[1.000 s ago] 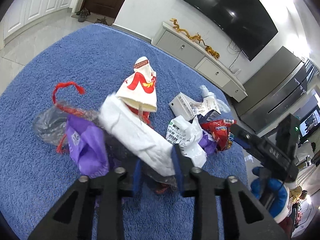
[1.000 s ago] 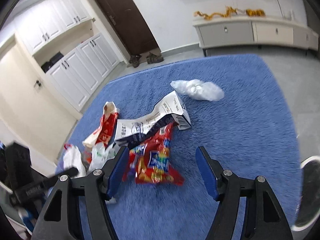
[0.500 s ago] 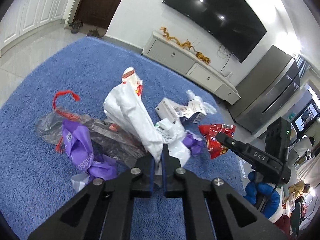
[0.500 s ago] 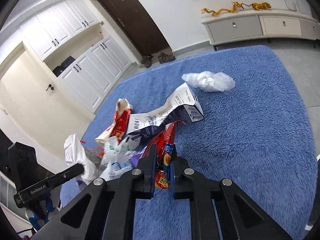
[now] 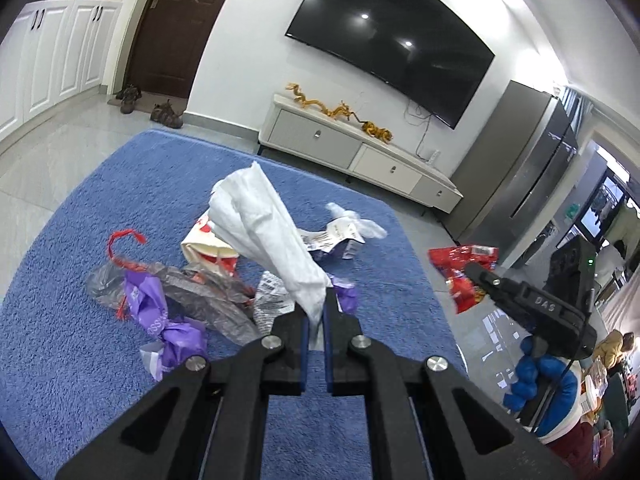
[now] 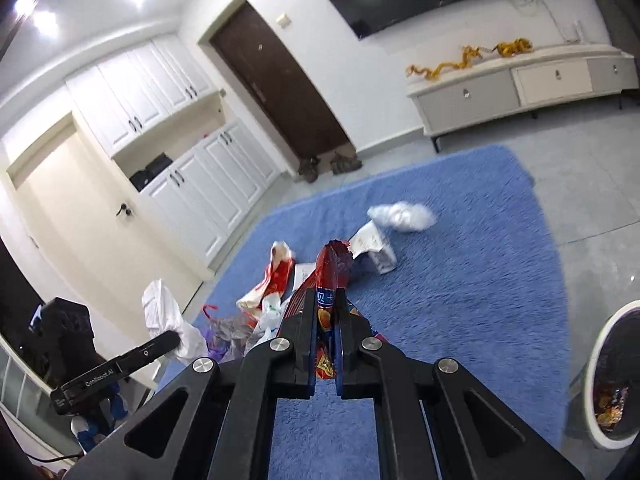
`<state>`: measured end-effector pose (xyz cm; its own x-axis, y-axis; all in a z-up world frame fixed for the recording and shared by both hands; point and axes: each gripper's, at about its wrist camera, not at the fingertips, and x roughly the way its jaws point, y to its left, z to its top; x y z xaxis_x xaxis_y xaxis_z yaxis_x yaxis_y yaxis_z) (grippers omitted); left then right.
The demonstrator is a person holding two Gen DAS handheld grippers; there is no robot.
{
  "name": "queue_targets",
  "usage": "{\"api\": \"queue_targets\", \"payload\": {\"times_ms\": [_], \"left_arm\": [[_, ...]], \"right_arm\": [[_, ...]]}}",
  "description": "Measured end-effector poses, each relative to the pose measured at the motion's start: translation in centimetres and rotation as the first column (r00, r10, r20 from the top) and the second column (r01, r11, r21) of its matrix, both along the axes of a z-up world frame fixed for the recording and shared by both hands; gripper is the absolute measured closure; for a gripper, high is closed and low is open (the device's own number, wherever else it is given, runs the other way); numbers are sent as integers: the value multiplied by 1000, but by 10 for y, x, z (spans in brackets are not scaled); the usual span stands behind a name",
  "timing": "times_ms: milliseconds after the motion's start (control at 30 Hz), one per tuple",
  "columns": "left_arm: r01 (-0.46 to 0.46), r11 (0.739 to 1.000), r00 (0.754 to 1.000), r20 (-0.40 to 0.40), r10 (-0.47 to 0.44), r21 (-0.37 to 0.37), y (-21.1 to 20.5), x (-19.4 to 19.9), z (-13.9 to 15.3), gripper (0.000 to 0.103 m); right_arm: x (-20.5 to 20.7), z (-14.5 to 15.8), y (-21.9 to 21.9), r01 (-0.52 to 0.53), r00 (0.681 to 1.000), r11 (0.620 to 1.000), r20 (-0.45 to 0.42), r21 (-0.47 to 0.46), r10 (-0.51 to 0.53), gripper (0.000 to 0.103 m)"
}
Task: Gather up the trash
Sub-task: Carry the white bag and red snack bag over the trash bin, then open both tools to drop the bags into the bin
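Observation:
My left gripper [image 5: 315, 312] is shut on a white crumpled tissue [image 5: 266, 236] and holds it above the blue rug [image 5: 80, 208]. My right gripper [image 6: 325, 300] is shut on a red snack wrapper [image 6: 332, 272], also lifted off the rug; wrapper and gripper show in the left wrist view [image 5: 460, 276]. Left on the rug: a purple plastic bag [image 5: 156, 320], a grey plastic bag [image 5: 200, 296], a red-and-white paper bag [image 5: 208, 244], a flattened white carton [image 6: 372, 248] and a clear plastic wad [image 6: 402, 216].
A white-rimmed trash bin [image 6: 600, 384] with wrappers inside stands on the grey floor right of the rug. A TV cabinet [image 5: 352, 152] lines the far wall. White cupboards [image 6: 208, 176] and shoes [image 6: 328, 164] by the door.
Both grippers closed on their items and lifted: the left one raised the white tissue, the right one raised the red snack wrapper off the rug.

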<state>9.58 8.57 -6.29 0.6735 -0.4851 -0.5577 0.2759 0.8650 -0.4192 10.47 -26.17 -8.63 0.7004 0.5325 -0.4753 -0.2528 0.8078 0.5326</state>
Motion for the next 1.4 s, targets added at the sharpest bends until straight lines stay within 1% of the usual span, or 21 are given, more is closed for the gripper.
{"api": "queue_targets", "payload": {"times_ms": [133, 233, 333, 400, 533, 600, 767, 900, 933, 1000, 1067, 1200, 1333, 1367, 1400], "left_arm": [[44, 999, 999, 11, -44, 16, -21, -1, 9, 98], [107, 994, 994, 16, -107, 35, -50, 1, 16, 98], [180, 982, 983, 23, -181, 54, -85, 4, 20, 98], [238, 969, 971, 19, -240, 64, -116, 7, 22, 98], [367, 925, 929, 5, -369, 94, -185, 10, 21, 98], [433, 895, 901, -9, -434, 112, -225, 12, 17, 98], [577, 804, 817, -68, -573, 145, -323, 19, -1, 98], [656, 739, 755, -123, -644, 152, -393, 27, -21, 98], [671, 726, 742, -140, -656, 152, -409, 30, -27, 98], [689, 710, 725, -164, -669, 149, -433, 35, -37, 98], [699, 700, 714, -184, -676, 144, -452, 40, -47, 98], [713, 691, 697, -227, -680, 122, -481, 52, -67, 96], [716, 691, 688, -267, -675, 99, -501, 64, -85, 94], [717, 691, 684, -278, -674, 91, -503, 67, -90, 92], [717, 692, 683, -286, -672, 87, -502, 69, -93, 88]], "right_arm": [[-22, 14, -32, 62, 997, 998, 43, 6, -62, 97], [-39, 20, -61, 119, 991, 993, 63, 0, -119, 97], [-56, 21, -93, 193, 979, 981, 68, -13, -192, 97], [-66, 17, -114, 241, 969, 970, 62, -17, -240, 97], [-87, 0, -163, 342, 939, 939, 28, -18, -342, 97], [-94, -13, -185, 385, 923, 922, 0, -26, -385, 97], [-105, -52, -234, 476, 875, 878, -77, -49, -479, 96], [-104, -83, -267, 535, 832, 843, -139, -51, -537, 96], [-103, -90, -275, 548, 821, 835, -154, -56, -549, 96], [-101, -104, -287, 564, 805, 823, -179, -64, -566, 95], [-95, -115, -296, 574, 793, 816, -200, -73, -575, 95], [-81, -135, -308, 584, 774, 806, -235, -94, -588, 92], [-69, -151, -314, 586, 757, 800, -263, -132, -598, 83], [-69, -156, -316, 585, 755, 799, -267, -139, -599, 81], [-67, -159, -317, 585, 751, 798, -272, -147, -601, 76]]}}
